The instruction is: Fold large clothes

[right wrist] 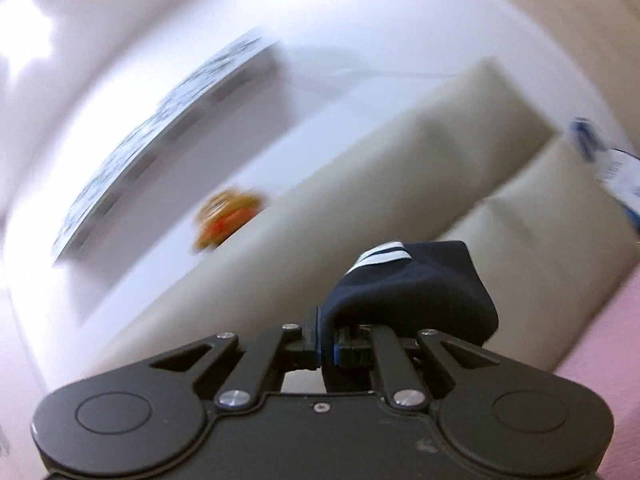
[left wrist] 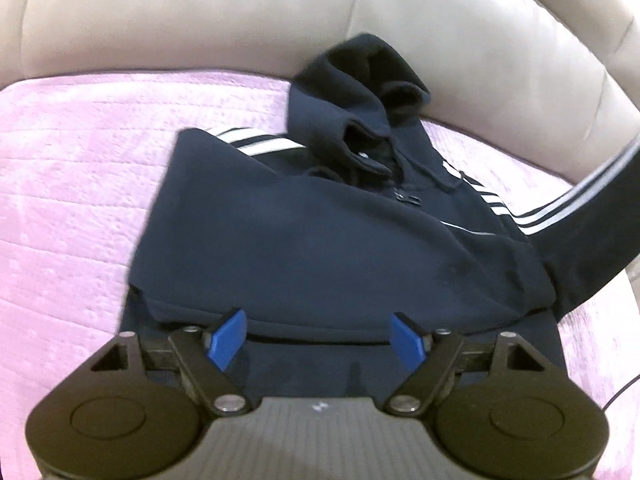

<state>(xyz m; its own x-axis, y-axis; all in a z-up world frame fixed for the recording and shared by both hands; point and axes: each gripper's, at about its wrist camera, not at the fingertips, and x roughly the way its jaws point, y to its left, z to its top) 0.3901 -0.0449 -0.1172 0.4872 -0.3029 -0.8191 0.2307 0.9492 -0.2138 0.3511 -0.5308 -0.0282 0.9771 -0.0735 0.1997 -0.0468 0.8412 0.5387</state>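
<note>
A navy hoodie (left wrist: 304, 236) with white stripes lies on a pink quilted cover (left wrist: 72, 200), its hood toward the sofa back. One sleeve is folded across the chest. My left gripper (left wrist: 318, 340) is open and empty, hovering over the hoodie's lower hem. The other sleeve (left wrist: 600, 216) is lifted up and off to the right. My right gripper (right wrist: 328, 340) is shut on that sleeve's cuff end (right wrist: 412, 280), held in the air; the right wrist view is blurred.
A beige leather sofa back (left wrist: 200, 12) curves behind the cover. In the right wrist view the sofa back (right wrist: 400, 168), a framed picture (right wrist: 168, 132) on a white wall and an orange blurred object (right wrist: 228, 216) show.
</note>
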